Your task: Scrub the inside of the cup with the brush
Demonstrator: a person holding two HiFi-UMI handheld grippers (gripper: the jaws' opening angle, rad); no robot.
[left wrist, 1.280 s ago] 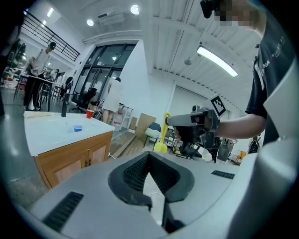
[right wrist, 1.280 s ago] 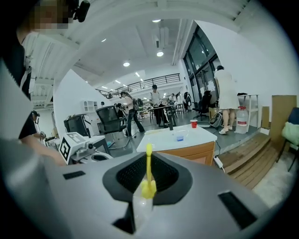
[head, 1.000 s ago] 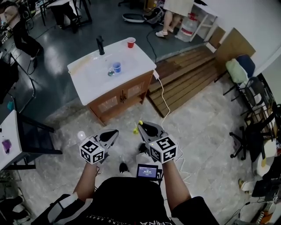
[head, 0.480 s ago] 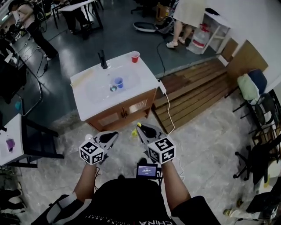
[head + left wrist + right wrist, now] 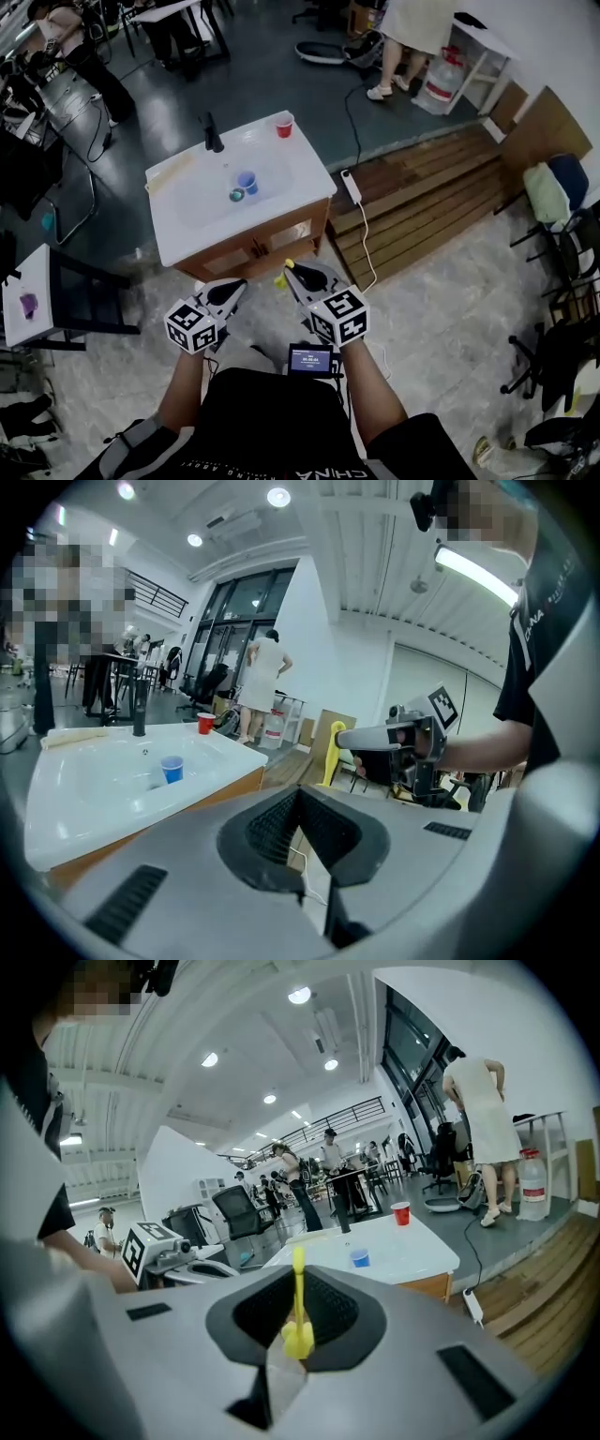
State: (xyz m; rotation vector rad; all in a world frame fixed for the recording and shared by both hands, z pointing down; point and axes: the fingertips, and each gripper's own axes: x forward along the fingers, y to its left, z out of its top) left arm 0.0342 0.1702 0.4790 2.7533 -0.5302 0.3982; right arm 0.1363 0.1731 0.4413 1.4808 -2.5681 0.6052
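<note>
A small blue cup [image 5: 247, 181] stands in the white sink basin [image 5: 202, 202] of a wooden cabinet, a few steps ahead of me. It also shows as the blue cup [image 5: 172, 769] and the blue cup [image 5: 360, 1258] in the gripper views. My right gripper [image 5: 292, 273] is shut on a yellow brush [image 5: 299, 1309], whose handle sticks up between the jaws. That brush [image 5: 281, 278] pokes out at the tips in the head view. My left gripper [image 5: 236, 289] is shut with nothing in it. Both are held at waist height, well short of the sink.
A red cup [image 5: 284, 127] and a black faucet [image 5: 213, 133] stand at the sink's back edge. A white power strip [image 5: 352, 186] with its cable lies on the floor right of the cabinet, beside wooden planks [image 5: 422, 192]. A black-framed table [image 5: 37, 300] stands at left. People stand at the back.
The view has moved toward the sink cabinet, which now sits closer and more central. Both grippers keep the same pose, and the brush stays in the right one.
</note>
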